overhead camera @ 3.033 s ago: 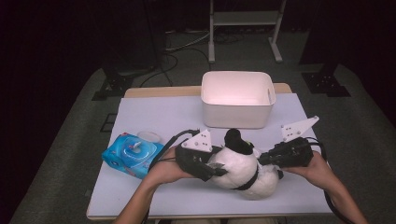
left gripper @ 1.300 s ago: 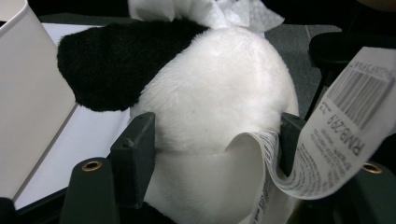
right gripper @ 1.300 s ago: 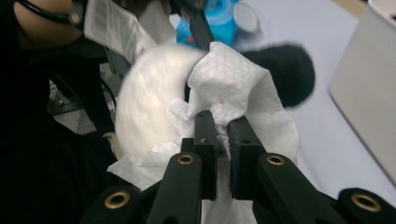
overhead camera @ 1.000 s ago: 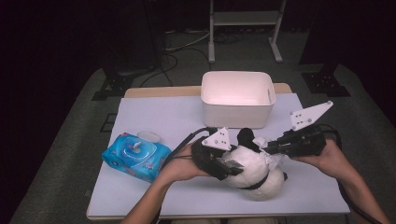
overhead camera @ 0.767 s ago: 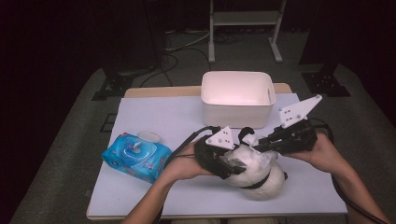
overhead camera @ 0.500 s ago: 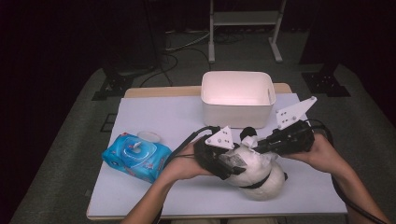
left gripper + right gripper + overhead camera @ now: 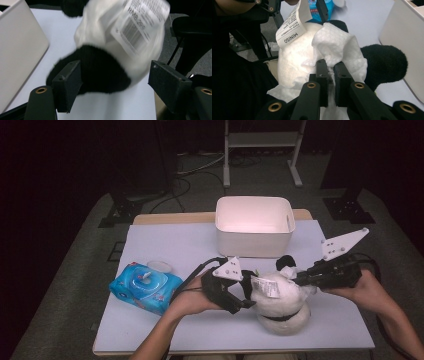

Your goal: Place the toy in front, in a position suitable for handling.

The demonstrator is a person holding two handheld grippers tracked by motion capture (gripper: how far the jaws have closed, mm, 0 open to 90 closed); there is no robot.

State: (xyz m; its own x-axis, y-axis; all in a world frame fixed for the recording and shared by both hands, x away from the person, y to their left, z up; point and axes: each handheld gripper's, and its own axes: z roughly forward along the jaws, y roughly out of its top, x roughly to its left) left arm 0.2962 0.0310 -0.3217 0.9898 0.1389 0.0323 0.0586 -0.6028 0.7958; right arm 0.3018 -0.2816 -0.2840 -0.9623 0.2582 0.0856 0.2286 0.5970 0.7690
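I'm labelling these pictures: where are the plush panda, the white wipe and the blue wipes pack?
plush panda point(image 7: 282, 312): high view, its white body.
white wipe point(image 7: 337, 45): right gripper view, its bunched upper fold.
blue wipes pack point(image 7: 142, 287): high view, its top face.

White bin point(image 7: 254, 227) blocks behind the plush panda point(image 7: 280, 302); wipes pack point(image 7: 144, 287) crowds its left.

White-topped table point(image 7: 170, 245) with bin point(image 7: 254, 226), wipes pack point(image 7: 145, 287), plush panda point(image 7: 280, 302)
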